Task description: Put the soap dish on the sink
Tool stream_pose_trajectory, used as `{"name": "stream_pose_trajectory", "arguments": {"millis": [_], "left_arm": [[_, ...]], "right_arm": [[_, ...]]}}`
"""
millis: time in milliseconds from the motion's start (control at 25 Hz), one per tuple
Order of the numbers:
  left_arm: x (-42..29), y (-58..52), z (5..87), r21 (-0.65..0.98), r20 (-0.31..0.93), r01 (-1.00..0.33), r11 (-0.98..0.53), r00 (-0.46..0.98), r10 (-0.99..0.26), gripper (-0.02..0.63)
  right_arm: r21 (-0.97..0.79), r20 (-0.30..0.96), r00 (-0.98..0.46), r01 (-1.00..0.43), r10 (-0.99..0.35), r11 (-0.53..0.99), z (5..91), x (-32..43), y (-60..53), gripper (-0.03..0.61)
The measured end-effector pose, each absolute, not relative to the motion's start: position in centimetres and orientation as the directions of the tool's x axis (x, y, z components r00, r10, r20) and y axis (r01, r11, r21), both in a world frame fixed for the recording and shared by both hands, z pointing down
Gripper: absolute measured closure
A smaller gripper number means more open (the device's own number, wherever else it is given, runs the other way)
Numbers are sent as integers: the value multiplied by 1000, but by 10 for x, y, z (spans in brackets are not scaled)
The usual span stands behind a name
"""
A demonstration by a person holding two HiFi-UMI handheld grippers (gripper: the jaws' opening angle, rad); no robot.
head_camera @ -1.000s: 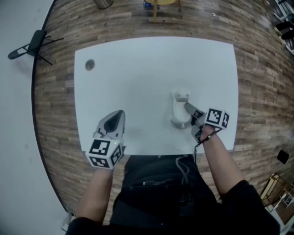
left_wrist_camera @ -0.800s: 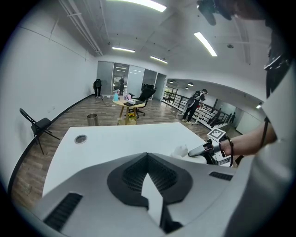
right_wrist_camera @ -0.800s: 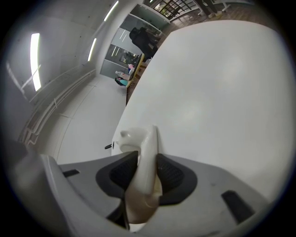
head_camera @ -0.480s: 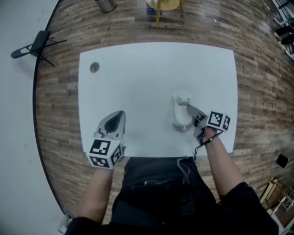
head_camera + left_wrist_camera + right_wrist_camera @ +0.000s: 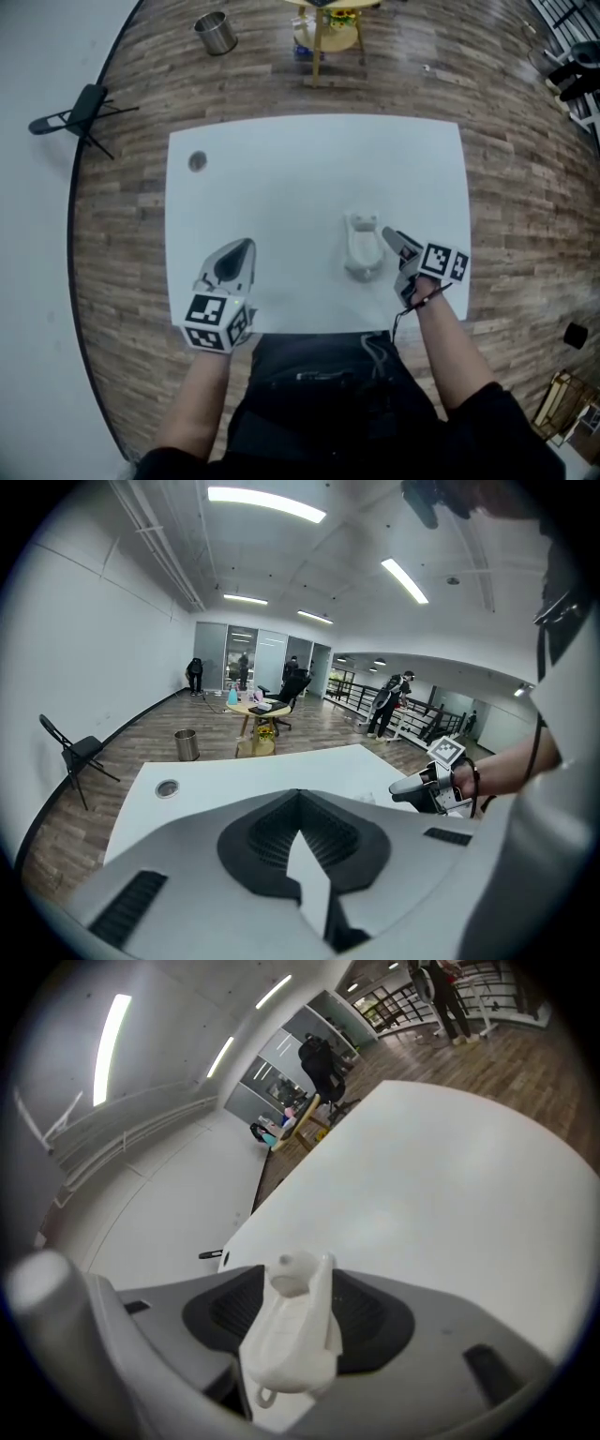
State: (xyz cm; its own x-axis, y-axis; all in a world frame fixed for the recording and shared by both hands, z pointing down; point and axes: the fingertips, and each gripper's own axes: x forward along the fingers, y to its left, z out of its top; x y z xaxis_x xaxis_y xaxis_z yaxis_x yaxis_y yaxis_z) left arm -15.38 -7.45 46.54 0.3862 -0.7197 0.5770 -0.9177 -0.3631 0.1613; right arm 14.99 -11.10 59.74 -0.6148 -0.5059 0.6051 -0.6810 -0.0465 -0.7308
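Two grippers are hovering in the head view — left gripper (image 5: 246, 246) well apart from the dish (image 5: 362, 253) lying on the table (image 5: 281, 178), right gripper (image 5: 387, 233) just beside it. Left gripper view: jaws are pressing together, empty. Right gripper view: jaws, having just been opening, are standing wide — dish showing between them, untouched.

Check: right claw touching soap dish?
Apart. Right gripper view: the right claw, just opened, shows pad either side of the soap dish between its jaws.

right gripper (image 5: 302, 1288): jaws just been opening, now apart | soap dish (image 5: 289, 1340): between jaws, unclamped | table (image 5: 441, 1176): white, beneath
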Motion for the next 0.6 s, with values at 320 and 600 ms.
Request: {"name": "stream_pose_trajectory", "arguments": {"millis": [320,600], "left_arm": [[-152,-73,451,161,543,-911,-381,404,-737,624],[-151,-77,442,168,517,-905,-392,419,-746,624]], "right_arm": [[-727,548,-606,-686,-577,31,554,152,-107,342],[-719,520,-579,-693,-627,44,533,165,-105,368]]}}
